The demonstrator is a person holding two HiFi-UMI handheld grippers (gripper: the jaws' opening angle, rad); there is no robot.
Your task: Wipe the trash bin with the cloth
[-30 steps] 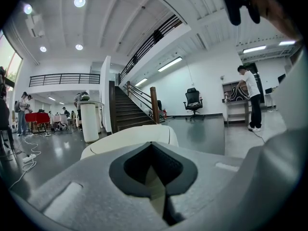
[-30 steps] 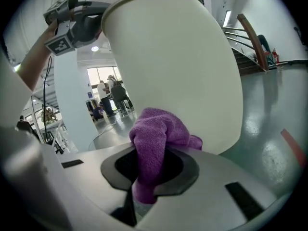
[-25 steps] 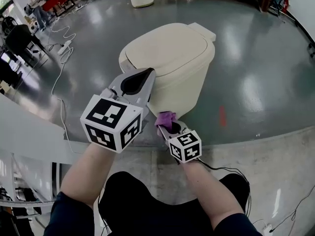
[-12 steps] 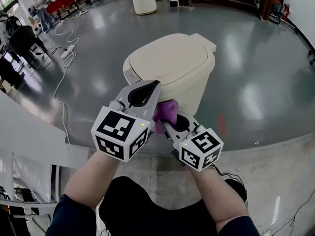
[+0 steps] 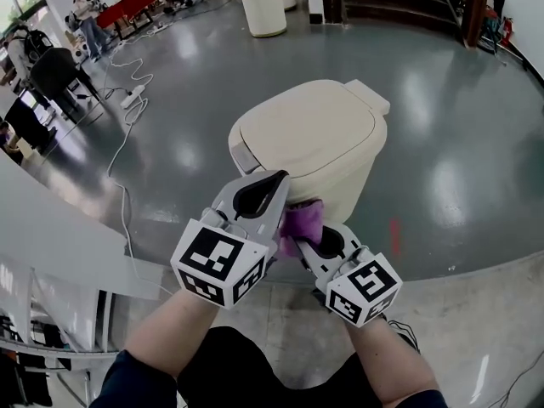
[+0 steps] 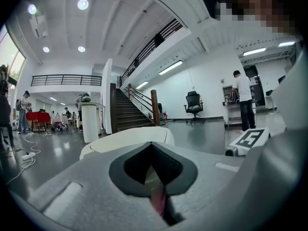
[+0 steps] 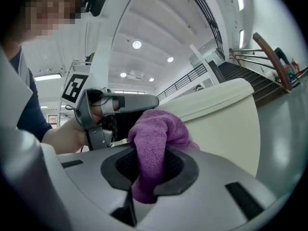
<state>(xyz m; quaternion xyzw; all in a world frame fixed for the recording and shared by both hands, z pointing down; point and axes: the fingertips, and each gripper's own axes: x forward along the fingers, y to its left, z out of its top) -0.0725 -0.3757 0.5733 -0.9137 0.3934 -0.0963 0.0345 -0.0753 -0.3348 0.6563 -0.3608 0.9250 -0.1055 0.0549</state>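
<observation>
Nearest me, low in the head view, the right tongs (image 5: 319,238) are clamped shut on a bunched purple terry cloth (image 5: 302,222), which bulges up out of the jaws. The left tongs (image 5: 270,187) sit just beside them, overlapping the cloth from the left. Their jaws are closed tip to tip with nothing in them. The pink streak in their slit is, I judge, the cloth seen beyond.

The cloth is at the near wall of the cream plastic trash bin with a rounded hinged lid (image 5: 310,130), at the centre of the frame. I cannot tell whether it is touching the wall or only close to it.

What worries me:
- Only a fold of the cloth is pinched, so a hard drag along the wall could pull it free.
- The bin stands unbraced on a glossy grey floor (image 5: 459,168). With the left tongs not steadying it, a firm wipe may slide or tip it.
- The two tongs are crowded together and could knock each other or snag the cloth.

The bin's lid is down, so its contents are hidden.

Farther off, a white cable (image 5: 127,138) trails at the left of the frame. A white round column (image 5: 262,2) stands at the top, with people at the upper left.
</observation>
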